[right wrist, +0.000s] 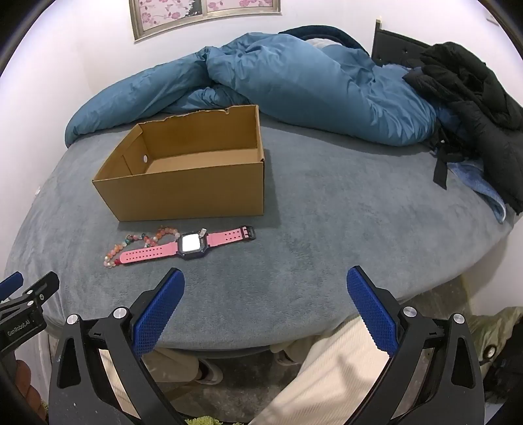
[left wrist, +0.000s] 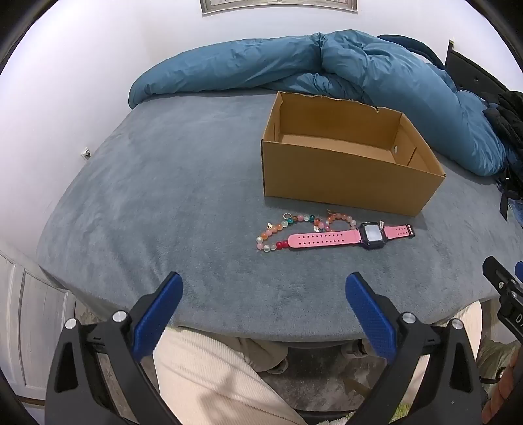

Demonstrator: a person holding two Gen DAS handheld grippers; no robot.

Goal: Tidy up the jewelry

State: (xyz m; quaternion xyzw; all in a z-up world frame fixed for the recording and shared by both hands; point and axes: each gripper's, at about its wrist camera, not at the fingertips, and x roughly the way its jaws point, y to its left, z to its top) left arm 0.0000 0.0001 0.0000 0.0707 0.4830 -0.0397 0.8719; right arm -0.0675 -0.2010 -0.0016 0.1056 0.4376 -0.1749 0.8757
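Note:
A pink-strapped watch (left wrist: 351, 237) (right wrist: 188, 246) with a dark square case lies flat on the grey bed cover, just in front of an open brown cardboard box (left wrist: 343, 173) (right wrist: 186, 193) whose visible floor is bare. A string of coloured beads (left wrist: 287, 230) (right wrist: 130, 250) curls beside and partly under the watch strap. My left gripper (left wrist: 264, 287) hovers open over the bed's near edge, short of the jewelry. My right gripper (right wrist: 266, 284) is open too, with nothing between its blue pads, to the right of the watch.
A rumpled blue duvet (left wrist: 327, 68) (right wrist: 294, 85) lies behind the box. Black clothing (right wrist: 474, 108) is piled at the right end of the bed. A person's cream trouser legs (left wrist: 209, 376) show below the bed edge. A framed picture (right wrist: 202, 13) hangs on the wall.

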